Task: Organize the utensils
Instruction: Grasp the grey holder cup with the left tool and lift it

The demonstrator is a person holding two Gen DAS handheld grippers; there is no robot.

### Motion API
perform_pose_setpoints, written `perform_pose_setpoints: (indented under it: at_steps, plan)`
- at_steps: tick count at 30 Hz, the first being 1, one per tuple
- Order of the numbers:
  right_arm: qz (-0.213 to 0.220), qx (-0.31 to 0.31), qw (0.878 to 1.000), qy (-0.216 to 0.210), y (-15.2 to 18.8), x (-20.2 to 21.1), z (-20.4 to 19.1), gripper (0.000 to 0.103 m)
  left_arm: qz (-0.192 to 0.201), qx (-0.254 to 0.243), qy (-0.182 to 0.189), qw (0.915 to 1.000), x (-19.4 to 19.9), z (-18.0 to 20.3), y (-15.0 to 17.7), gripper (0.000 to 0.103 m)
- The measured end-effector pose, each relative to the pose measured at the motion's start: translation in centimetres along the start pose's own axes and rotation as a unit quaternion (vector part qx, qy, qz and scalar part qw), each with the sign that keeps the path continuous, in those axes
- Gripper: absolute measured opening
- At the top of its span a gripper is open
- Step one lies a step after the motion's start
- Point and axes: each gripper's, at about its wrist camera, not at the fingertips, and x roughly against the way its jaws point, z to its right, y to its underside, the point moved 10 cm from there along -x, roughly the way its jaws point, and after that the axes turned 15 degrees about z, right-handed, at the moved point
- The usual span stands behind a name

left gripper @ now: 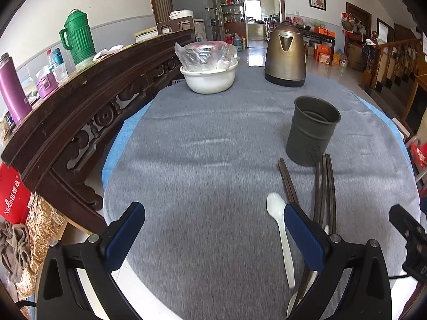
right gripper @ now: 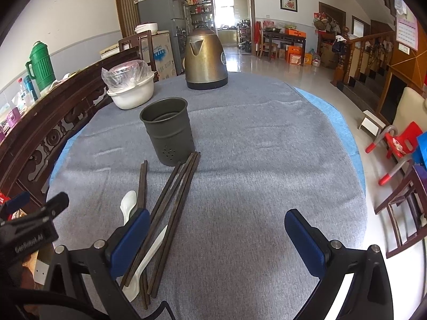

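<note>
A dark metal utensil holder (left gripper: 312, 130) stands upright and empty on the grey cloth; it also shows in the right wrist view (right gripper: 167, 130). Several dark chopsticks (left gripper: 324, 186) and a white spoon (left gripper: 280, 229) lie loose just in front of it. In the right wrist view the chopsticks (right gripper: 173, 200) lie fanned, with two white spoons (right gripper: 128, 205) among them. My left gripper (left gripper: 213, 226) is open and empty, left of the utensils. My right gripper (right gripper: 216, 229) is open and empty, right of them; its left finger is over the chopsticks' near ends.
A brass kettle (left gripper: 285, 56) and a white bowl (left gripper: 209, 77) holding plastic-wrapped dishes stand at the table's far side. A dark carved wooden bench back (left gripper: 88, 101) runs along the left. A red child's chair (right gripper: 397, 141) stands right of the table.
</note>
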Motion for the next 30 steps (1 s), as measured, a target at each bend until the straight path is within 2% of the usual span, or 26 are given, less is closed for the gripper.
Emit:
perform_pose_setpoints:
  at_steps: [4,6,8,10,12,15,17,20,25,30]
  plan:
    - [-0.002,0.004,1.000,-0.008,-0.4,-1.0,-0.4,0.101,-0.010,-0.001,0.015,0.9998,-2.0,0.9,-0.8,0.103]
    - [-0.004,0.005,1.000,-0.016,-0.6,-1.9,-0.6,0.096,-0.019,0.000,0.021,0.9996,-3.0,1.2,-0.9,0.103]
    - [-0.012,-0.005,0.999,-0.029,-0.6,-3.1,-0.7,0.087,-0.032,0.008,0.029,0.9990,-4.5,1.4,-1.2,0.103]
    - [-0.029,-0.025,0.998,-0.045,-0.5,-4.6,-0.7,0.064,-0.045,0.018,0.040,0.9980,-5.9,1.8,-1.1,0.103]
    - [-0.055,-0.057,0.994,-0.070,0.0,-6.7,-0.7,0.050,-0.064,0.023,0.051,0.9964,-7.6,2.1,-0.9,0.103]
    - [-0.099,-0.107,0.983,-0.108,1.1,-9.4,-1.0,0.040,-0.084,0.032,0.079,0.9928,-9.2,3.1,-0.3,0.098]
    - [-0.116,-0.131,0.977,-0.121,1.5,-10.9,-1.3,0.040,-0.098,0.028,0.084,0.9912,-10.3,3.7,0.1,0.083]
    - [-0.124,-0.146,0.974,-0.120,1.5,-12.6,-1.5,0.039,-0.122,0.031,0.105,0.9864,-11.9,4.9,0.7,0.073]
    - [-0.143,-0.148,0.973,-0.101,1.7,-14.4,-1.8,0.036,-0.145,0.032,0.127,0.9807,-13.7,6.6,1.7,0.073]
    - [-0.121,-0.117,0.983,-0.078,0.8,-14.9,-2.0,0.035,-0.151,0.030,0.134,0.9790,-14.9,7.4,2.0,0.072]
